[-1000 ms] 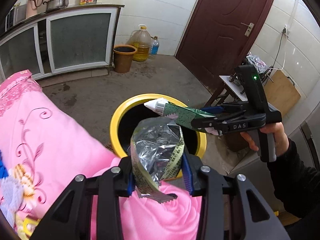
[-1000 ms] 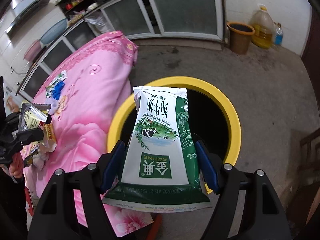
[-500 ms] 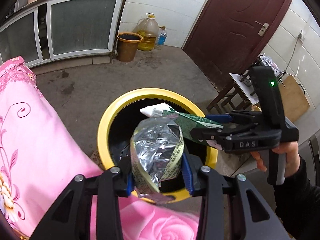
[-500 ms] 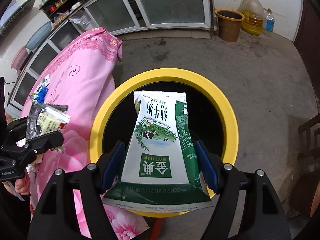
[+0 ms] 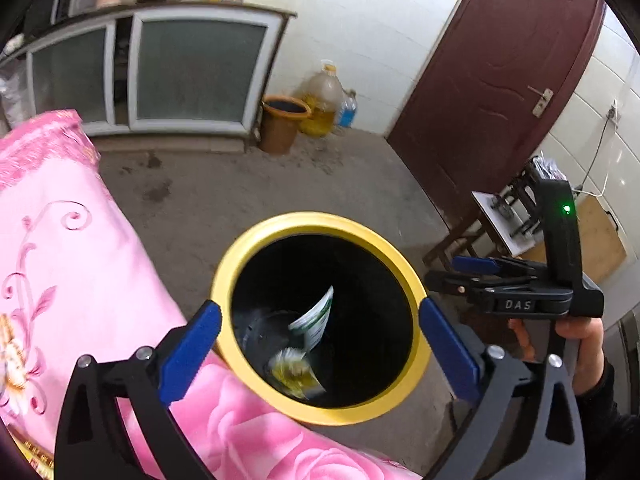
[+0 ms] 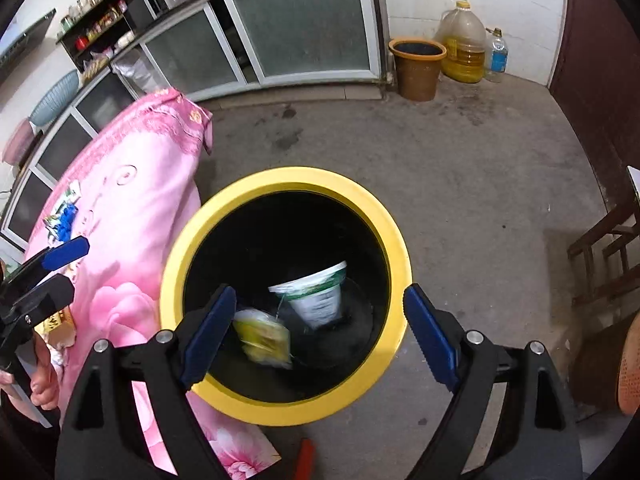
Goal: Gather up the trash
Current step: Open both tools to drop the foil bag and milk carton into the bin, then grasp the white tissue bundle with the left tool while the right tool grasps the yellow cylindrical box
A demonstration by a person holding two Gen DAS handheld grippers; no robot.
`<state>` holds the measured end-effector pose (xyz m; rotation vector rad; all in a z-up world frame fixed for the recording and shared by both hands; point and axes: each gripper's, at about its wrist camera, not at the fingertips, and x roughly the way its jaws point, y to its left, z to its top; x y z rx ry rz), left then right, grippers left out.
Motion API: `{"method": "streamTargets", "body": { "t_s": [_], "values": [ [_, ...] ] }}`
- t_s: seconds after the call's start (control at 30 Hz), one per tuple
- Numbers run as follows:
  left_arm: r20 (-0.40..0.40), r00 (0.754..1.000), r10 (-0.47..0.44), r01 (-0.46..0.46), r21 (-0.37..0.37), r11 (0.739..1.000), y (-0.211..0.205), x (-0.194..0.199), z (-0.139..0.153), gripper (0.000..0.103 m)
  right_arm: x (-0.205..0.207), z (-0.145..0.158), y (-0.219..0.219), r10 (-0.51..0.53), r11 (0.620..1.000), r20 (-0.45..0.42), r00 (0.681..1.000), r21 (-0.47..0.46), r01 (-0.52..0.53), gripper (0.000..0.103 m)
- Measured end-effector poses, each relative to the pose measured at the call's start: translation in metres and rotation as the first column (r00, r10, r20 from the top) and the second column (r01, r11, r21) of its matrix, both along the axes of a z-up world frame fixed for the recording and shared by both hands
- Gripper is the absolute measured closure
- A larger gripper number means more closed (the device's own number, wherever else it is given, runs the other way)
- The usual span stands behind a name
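Now, at the bin: both pieces of trash are inside it and both grippers are empty.

Left gripper (image 5: 318, 328): jaws spread wide, holding nothing, hovering over the mouth of the yellow-rimmed bin (image 5: 256, 236), whose rim passes between the blue pads.

Right gripper (image 6: 316, 320): also spread wide and empty, directly above the same bin (image 6: 280, 178); in the left wrist view it shows off to the right of the rim.

Milk carton (image 6: 316, 294): below and ahead of the right gripper, inside the dark bin, blurred — whether it is in mid-fall or at rest I cannot tell.

Foil wrapper (image 6: 264, 336): just below the right gripper's left pad, inside the bin, beside the carton, also blurred.

Remaining trash: small packets (image 6: 64, 212) lie on the pink cloth (image 6: 132, 200) over the worktop, well to the left of the right gripper, beyond the left gripper's pads seen at that edge.

Handling, as a judgement: the packets look light, thin and crinkly, likely slippery film — pinch an edge or corner that lifts off the cloth, not the flat face, and avoid catching the soft cloth with it.

Step in hand: release done; next, probably, reach back to the cloth for another packet.
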<state>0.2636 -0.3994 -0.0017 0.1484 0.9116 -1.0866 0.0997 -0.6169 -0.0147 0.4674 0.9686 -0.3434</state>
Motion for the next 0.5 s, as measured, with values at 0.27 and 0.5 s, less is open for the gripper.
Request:
{"method": "streamTargets", "body": {
  "t_s": [0.27, 0.5],
  "values": [
    [0.035, 0.999, 0.04, -0.035, -0.133, 0.991, 0.082, -0.029, 0.043, 0.008, -0.014, 0.022, 0.041, 0.086, 0.996, 0.111, 0.99, -0.048, -0.081, 0.021],
    [0.173, 0.974, 0.147, -0.124, -0.137, 0.983, 0.196, -0.051, 0.065, 0.008, 0.006, 0.039, 0.105, 0.253, 0.966, 0.16, 0.954, -0.102, -0.239, 0.021]
  ]
}}
